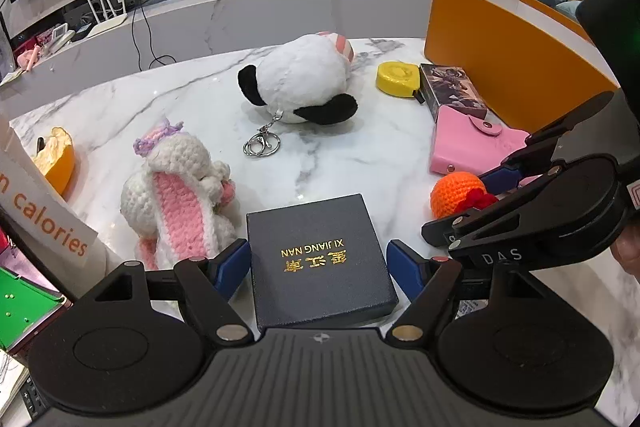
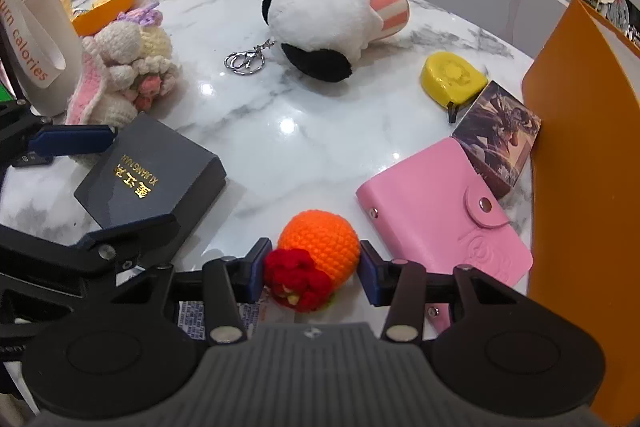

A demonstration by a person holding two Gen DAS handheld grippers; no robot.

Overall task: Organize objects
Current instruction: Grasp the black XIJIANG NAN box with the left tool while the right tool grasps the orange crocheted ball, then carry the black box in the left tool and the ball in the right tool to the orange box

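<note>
A dark blue gift box (image 1: 320,259) with gold lettering lies on the marble table (image 1: 320,155), and my left gripper (image 1: 318,263) is shut on it, a blue pad against each side. In the right wrist view the same box (image 2: 152,175) sits at the left. My right gripper (image 2: 314,271) is shut on an orange crochet ball (image 2: 320,239) with a red knitted flower (image 2: 296,275); one pad touches the flower, the other the orange yarn. From the left wrist view that ball (image 1: 456,195) shows at the right between the right gripper (image 1: 472,203) fingers.
A panda plush (image 1: 304,79) with a key ring, a crochet bunny (image 1: 176,187), a yellow tape measure (image 1: 396,79), a picture box (image 1: 452,91) and a pink card wallet (image 2: 444,211) lie about. An orange container wall (image 2: 584,155) stands at right, a bottle (image 2: 36,19) and orange peel (image 2: 108,7) at left.
</note>
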